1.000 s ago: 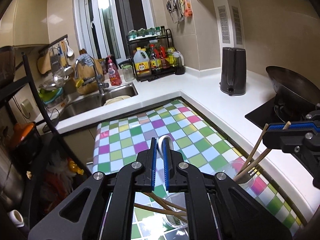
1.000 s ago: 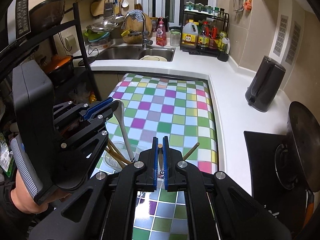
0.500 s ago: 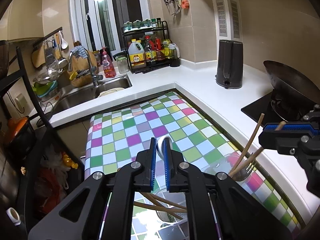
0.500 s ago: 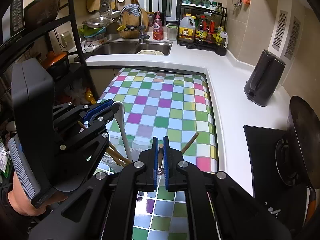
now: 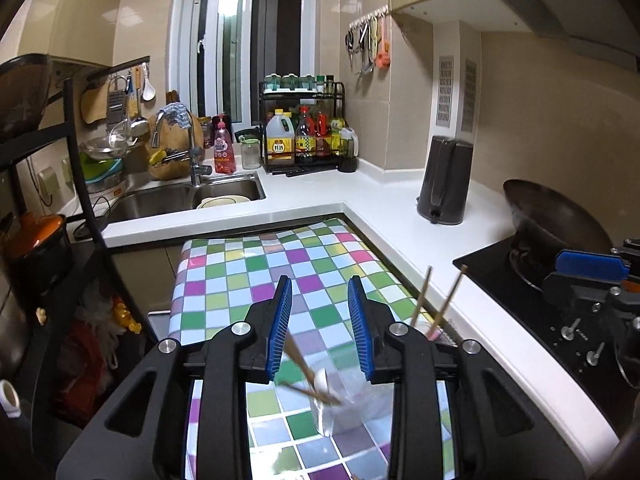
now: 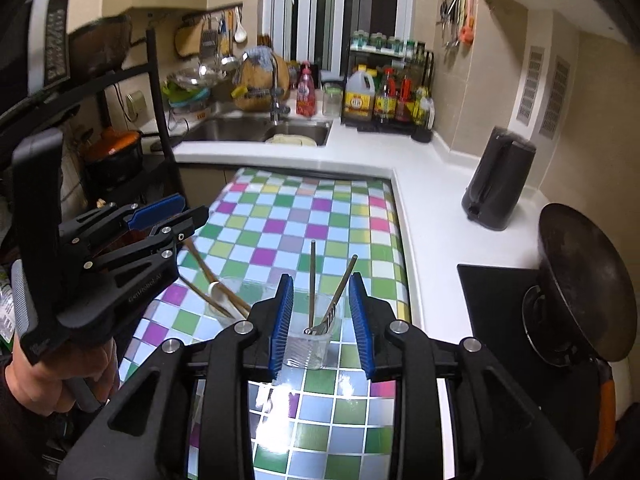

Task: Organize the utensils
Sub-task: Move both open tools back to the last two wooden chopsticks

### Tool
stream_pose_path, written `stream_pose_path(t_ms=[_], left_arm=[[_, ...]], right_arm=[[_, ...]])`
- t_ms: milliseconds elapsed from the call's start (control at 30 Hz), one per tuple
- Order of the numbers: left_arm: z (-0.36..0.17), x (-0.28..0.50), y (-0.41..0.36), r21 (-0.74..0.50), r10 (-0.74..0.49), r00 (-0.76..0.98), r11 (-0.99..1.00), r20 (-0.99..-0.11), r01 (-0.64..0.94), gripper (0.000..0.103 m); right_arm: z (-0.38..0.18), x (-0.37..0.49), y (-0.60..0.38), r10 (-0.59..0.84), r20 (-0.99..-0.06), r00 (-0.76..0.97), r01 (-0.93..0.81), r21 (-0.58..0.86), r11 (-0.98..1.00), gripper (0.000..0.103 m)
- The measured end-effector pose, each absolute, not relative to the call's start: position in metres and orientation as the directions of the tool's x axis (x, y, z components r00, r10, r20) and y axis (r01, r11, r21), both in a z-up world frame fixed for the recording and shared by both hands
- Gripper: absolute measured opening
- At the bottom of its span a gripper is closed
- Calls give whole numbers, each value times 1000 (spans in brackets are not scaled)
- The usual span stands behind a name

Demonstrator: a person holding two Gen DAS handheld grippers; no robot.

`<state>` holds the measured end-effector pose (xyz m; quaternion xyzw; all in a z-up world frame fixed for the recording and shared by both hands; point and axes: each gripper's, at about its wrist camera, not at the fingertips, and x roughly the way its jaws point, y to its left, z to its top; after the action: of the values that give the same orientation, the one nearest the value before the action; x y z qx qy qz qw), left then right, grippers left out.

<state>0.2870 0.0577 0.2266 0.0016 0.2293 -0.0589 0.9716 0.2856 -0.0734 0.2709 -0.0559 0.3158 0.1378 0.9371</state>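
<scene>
Both claws backed off and up since earlier frames, jaws just been opening, nothing pinched now. Checkered surface (image 6: pixel 280 216) carries two clear cups side by side. Left claw (image 5: pixel 320 332) jaws apart, above left cup (image 6: pixel 228 300), which holds wooden chopsticks (image 6: pixel 208 276) and white spoon (image 6: pixel 219 294), leaning over. Right claw (image 6: pixel 322 320) jaws apart either side of right cup (image 6: pixel 312 344), pads not touching it; metal chopsticks (image 6: pixel 313 280) and fork (image 6: pixel 340 292) stand inside. Person's hand (image 6: pixel 60 376) grips left handle. Kettle (image 6: pixel 496 184) on white counter, wok (image 6: pixel 584 288) on stove at right.
</scene>
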Motion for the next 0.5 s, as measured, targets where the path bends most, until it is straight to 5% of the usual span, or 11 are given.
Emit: stream_pose_path(t_ms=[233, 500], left_arm=[[171, 195, 67, -99, -156, 874, 987, -461, 124, 30], [76, 108, 57, -154, -183, 844, 981, -505, 120, 30]], right_arm=[[226, 195, -95, 295, -521, 801, -318, 47, 947, 30], [97, 136, -81, 319, -610, 726, -311, 124, 942, 28]])
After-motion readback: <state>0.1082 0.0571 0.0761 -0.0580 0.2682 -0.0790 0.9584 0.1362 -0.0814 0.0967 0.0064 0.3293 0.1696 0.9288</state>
